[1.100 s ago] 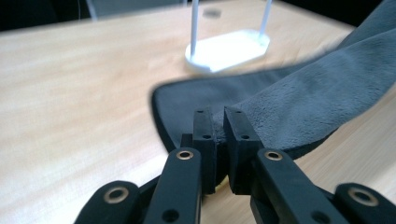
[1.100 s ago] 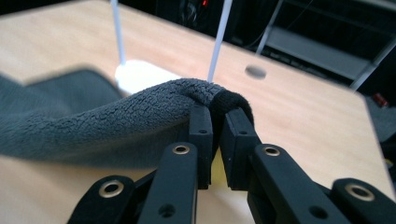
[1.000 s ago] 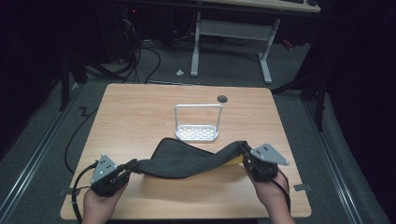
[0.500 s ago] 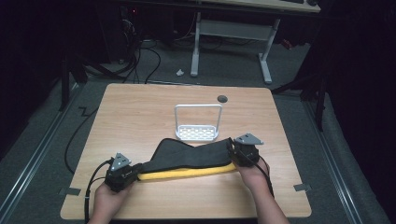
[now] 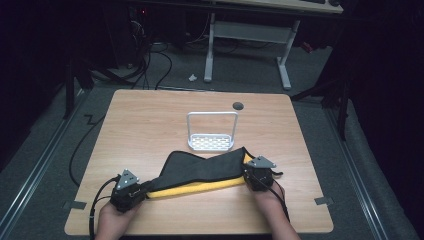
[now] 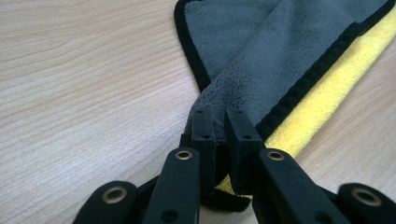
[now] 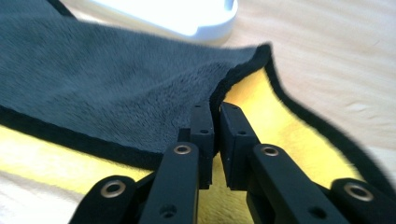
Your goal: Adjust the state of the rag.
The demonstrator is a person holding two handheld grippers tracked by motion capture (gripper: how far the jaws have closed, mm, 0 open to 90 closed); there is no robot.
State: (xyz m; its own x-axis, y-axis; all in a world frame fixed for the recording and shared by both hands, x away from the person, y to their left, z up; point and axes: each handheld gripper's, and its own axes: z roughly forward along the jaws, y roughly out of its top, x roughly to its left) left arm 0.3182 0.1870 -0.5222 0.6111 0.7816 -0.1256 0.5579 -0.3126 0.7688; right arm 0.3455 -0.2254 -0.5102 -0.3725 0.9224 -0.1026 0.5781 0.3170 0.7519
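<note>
A grey cloth (image 5: 200,169) with black trim and a yellow underside lies folded lengthwise on the wooden table (image 5: 150,120), a yellow strip showing along its near edge. My left gripper (image 5: 144,188) is at the cloth's left end, its jaws shut on the grey corner (image 6: 219,122). At the right end, my right gripper (image 5: 246,175) has just been closing its jaws. They now pinch the trimmed edge of the upper layer (image 7: 216,114), with yellow fabric (image 7: 261,116) beneath. A person's hands hold both grippers from the near table edge.
A white wire rack (image 5: 211,142) with a tall handle stands just behind the cloth, at the table's middle. A dark round grommet (image 5: 238,105) sits near the far edge. Cables trail off the left gripper toward the floor. A desk frame stands beyond the table.
Both hands have sunk toward the table. The cloth, which hung sagging between the grippers, now rests on the table with its yellow strip showing. The right gripper came inward and down.
</note>
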